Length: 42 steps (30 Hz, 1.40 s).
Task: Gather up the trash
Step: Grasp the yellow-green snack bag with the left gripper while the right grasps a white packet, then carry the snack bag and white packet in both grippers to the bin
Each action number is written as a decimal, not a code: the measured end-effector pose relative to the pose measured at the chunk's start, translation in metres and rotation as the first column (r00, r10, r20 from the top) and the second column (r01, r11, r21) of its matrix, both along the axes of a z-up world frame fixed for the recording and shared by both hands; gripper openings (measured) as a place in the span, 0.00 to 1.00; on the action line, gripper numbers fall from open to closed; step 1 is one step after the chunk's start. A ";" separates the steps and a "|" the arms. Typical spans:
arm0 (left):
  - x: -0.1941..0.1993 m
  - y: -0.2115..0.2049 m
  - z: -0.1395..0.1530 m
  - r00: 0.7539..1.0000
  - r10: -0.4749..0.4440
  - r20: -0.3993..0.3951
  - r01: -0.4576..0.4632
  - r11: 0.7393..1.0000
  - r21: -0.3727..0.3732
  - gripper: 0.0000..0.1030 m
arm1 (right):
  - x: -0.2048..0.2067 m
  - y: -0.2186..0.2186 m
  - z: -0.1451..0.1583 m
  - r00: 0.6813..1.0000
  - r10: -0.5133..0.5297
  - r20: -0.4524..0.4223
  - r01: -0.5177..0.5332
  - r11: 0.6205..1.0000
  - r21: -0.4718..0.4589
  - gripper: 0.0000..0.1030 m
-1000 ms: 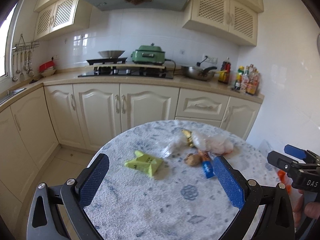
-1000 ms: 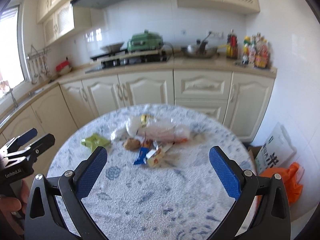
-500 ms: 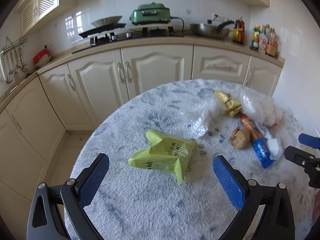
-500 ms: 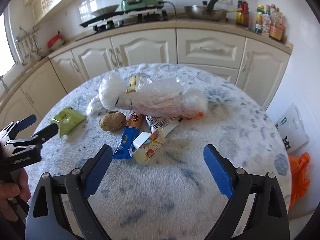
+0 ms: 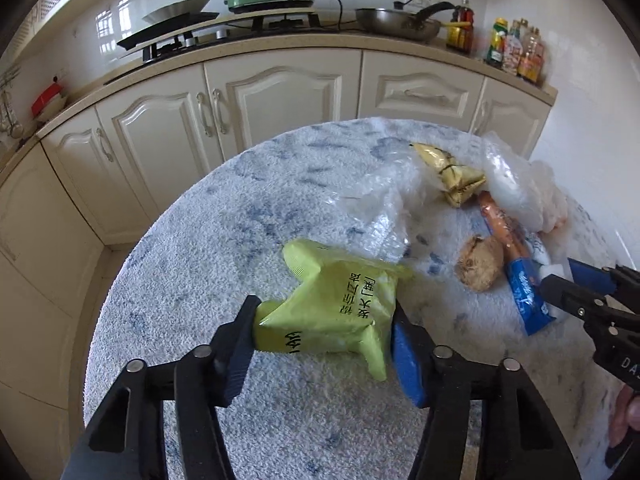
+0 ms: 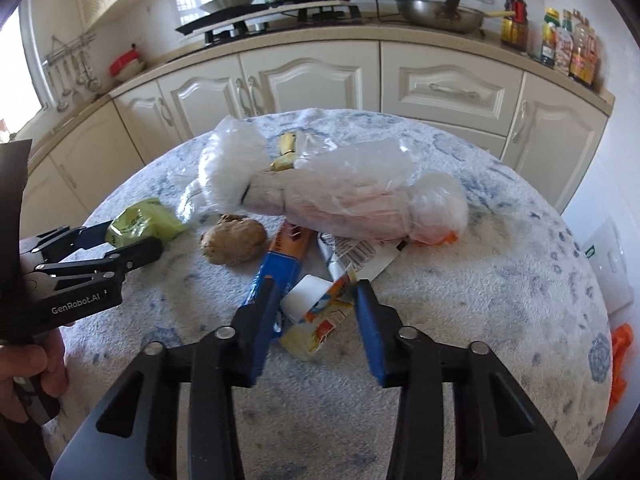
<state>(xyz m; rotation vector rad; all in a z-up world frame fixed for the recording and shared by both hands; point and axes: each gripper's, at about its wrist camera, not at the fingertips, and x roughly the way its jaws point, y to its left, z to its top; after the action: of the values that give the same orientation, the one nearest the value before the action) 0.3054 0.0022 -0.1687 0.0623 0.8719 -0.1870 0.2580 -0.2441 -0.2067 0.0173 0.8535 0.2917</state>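
Observation:
A crumpled green packet [image 5: 340, 300] lies on the round table [image 5: 192, 264], squeezed between the pads of my left gripper [image 5: 324, 310], whose jaws are closing. The right wrist view shows that left gripper [image 6: 128, 236] from the side with the green packet [image 6: 140, 220] in its tips. My right gripper [image 6: 316, 286] is closing too, with a small white and orange drink carton [image 6: 316, 316] between its pads, both of which touch it. The left wrist view catches the right gripper [image 5: 558, 276] at the right edge.
Beside the carton lie a blue and orange wrapper [image 6: 280, 268], a brown lump [image 6: 234, 240], a barcode wrapper [image 6: 356, 256], a stuffed clear plastic bag [image 6: 340, 200] and a gold wrapper [image 5: 452, 176]. Cream cabinets [image 5: 280, 92] curve behind the table. An orange bag [image 6: 620, 352] lies on the floor.
Both grippers came down and forward to the table. The left jaws went from wide open to closed around the green packet, the right jaws narrowed around the small carton.

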 end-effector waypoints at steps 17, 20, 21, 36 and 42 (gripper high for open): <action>-0.033 -0.001 -0.003 0.999 -0.022 0.031 0.025 0.996 -0.087 0.33 | -0.015 -0.018 0.001 1.000 -0.028 -0.004 0.028 0.999 0.029 0.22; -0.053 -0.007 -0.006 0.999 -0.023 0.029 0.026 0.996 -0.087 0.33 | -0.023 -0.024 0.000 0.999 -0.032 -0.009 0.032 0.999 0.039 0.22; -0.056 -0.010 -0.007 0.999 -0.022 0.025 0.024 0.996 -0.085 0.33 | -0.024 -0.026 0.000 0.999 -0.035 -0.012 0.036 0.998 0.044 0.22; -0.085 -0.027 0.011 0.998 -0.034 0.057 0.042 0.988 -0.148 0.29 | -0.051 -0.044 0.013 0.999 -0.043 0.023 0.041 0.997 0.070 0.21; -0.113 -0.040 0.031 0.991 -0.056 0.123 0.080 0.978 -0.193 0.29 | -0.079 -0.063 0.037 0.994 -0.070 0.080 0.063 0.994 0.085 0.21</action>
<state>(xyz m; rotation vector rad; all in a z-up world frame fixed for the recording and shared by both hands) 0.1920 -0.0381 -0.1381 -0.0821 0.7308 -0.3304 0.1790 -0.3073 -0.1694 0.1099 0.7567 0.2637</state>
